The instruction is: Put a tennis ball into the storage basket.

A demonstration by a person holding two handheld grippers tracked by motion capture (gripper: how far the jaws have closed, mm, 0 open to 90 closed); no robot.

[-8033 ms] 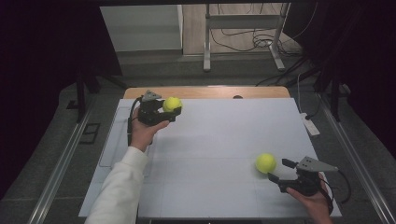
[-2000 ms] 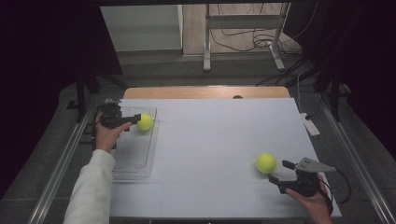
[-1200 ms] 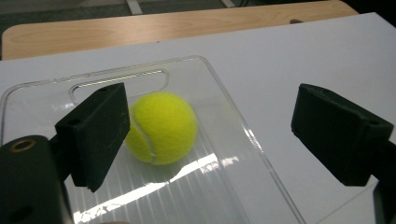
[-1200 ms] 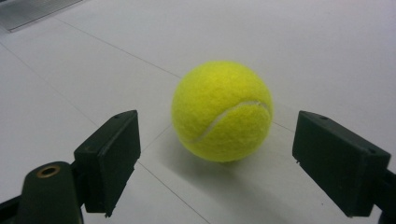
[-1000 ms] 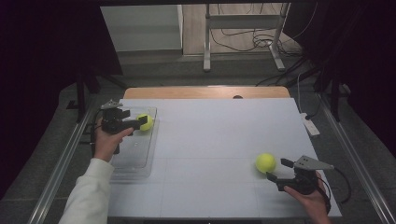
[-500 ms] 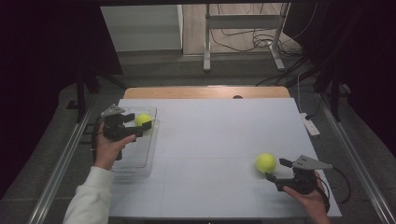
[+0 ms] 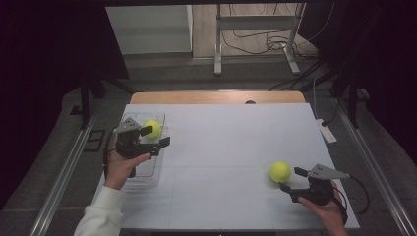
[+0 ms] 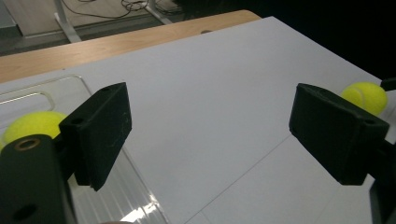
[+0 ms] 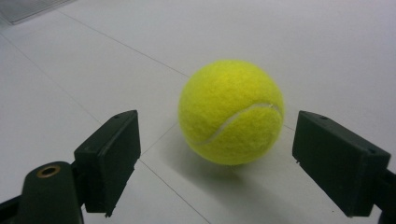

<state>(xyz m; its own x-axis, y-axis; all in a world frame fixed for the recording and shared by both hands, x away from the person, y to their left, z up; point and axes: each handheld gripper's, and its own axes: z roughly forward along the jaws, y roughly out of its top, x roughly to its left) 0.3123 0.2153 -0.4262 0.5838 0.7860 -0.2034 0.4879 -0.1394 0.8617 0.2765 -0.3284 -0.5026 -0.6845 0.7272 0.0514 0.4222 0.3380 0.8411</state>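
A yellow tennis ball [image 7: 153,128] [image 8: 31,126] lies in the clear plastic tray [image 7: 146,171] [image 8: 55,90] at the table's left. My left gripper [image 7: 157,136] [image 8: 212,126] hovers just beside it, over the tray's right edge. It is open with nothing between its jaws, and the ball sits behind its left jaw. A second tennis ball [image 7: 279,171] [image 9: 231,112] [image 8: 365,95] rests on the white table at the near right. My right gripper [image 7: 290,179] [image 9: 226,154] is open right behind it, one jaw to each side, and neither pad touches it.
The white table top [image 7: 231,142] ends at a wooden strip [image 7: 211,97] at the far side. A white power strip [image 7: 325,132] lies off the right edge. Metal rails run along both sides of the table.
My left gripper has drawn away from the ball toward the table's middle and the near side, slightly upward. The ball stays in the tray. The right gripper has not moved.
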